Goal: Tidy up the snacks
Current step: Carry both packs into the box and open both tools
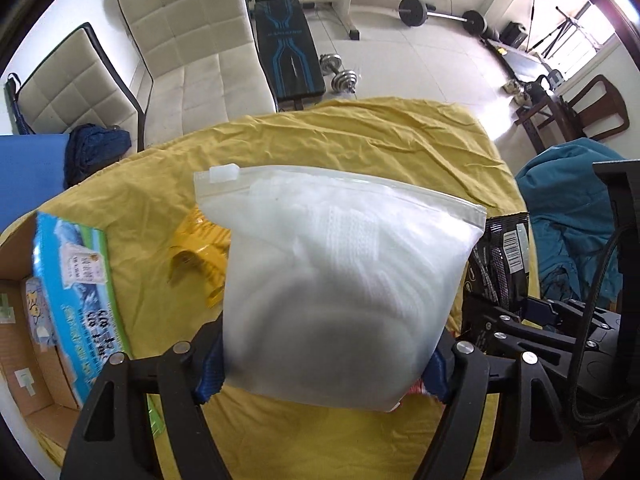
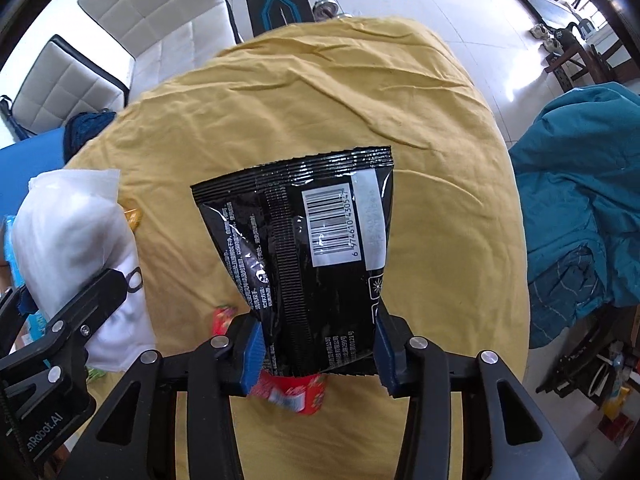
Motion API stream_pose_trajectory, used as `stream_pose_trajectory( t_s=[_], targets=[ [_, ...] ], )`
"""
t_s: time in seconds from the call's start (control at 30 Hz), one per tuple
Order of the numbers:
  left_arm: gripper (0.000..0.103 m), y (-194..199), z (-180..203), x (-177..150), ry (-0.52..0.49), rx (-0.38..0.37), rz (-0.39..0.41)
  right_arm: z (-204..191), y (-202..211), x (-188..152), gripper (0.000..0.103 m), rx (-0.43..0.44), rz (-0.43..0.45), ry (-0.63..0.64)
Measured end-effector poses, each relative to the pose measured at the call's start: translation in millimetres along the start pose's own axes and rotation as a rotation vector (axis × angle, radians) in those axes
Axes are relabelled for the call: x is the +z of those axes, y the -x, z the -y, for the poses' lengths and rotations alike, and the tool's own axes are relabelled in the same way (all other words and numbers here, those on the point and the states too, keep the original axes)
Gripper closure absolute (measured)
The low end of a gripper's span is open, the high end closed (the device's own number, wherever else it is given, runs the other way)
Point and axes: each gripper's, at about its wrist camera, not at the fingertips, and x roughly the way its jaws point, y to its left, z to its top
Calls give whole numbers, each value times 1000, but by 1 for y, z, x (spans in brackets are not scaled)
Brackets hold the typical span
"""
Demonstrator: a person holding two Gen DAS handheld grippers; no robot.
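My left gripper (image 1: 326, 376) is shut on a frosted white zip bag (image 1: 340, 276) and holds it above the yellow cloth (image 1: 320, 136); the same zip bag (image 2: 76, 240) shows at the left of the right wrist view. My right gripper (image 2: 318, 352) is shut on a black snack packet (image 2: 304, 264) with a barcode, held up over the cloth; the black packet (image 1: 500, 256) appears beside the white bag in the left wrist view. A red snack packet (image 2: 296, 392) lies on the cloth under the right gripper. A yellow wrapper (image 1: 200, 252) lies behind the white bag.
A cardboard box (image 1: 28, 360) with a blue-green printed flap (image 1: 80, 300) sits at the left. Two cream chairs (image 1: 192, 40) stand beyond the table. A teal garment (image 2: 580, 208) lies at the right. Dumbbells (image 1: 340, 72) and a bench are on the floor.
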Motion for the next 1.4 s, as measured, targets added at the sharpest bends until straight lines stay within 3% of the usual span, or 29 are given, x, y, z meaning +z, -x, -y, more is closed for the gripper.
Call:
stream_pose_trajectory(
  t_s=[0.37, 0.57, 0.83, 1.0, 1.1, 1.23, 1.4],
  targets=[
    [28, 96, -64, -43, 65, -66, 119, -59, 86, -70, 56, 72, 117, 43],
    [28, 122, -123, -74, 133, -80, 136, -127, 116, -112, 56, 114, 142, 116],
    [28, 154, -201, -118, 200, -60, 168, -218, 123, -148, 56, 176, 129, 193],
    [28, 166, -265, -138, 255, -7, 181, -280, 119, -161, 56, 203, 117, 249],
    [28, 163, -306, -143, 277, 71, 176, -316, 111, -165, 56, 202, 109, 279],
    [28, 134, -365, -138, 311, 192, 122, -359, 90, -162, 56, 175, 90, 308],
    [28, 85, -412, -122, 334, 275, 41, -395, 55, -152, 56, 119, 51, 322]
  ],
)
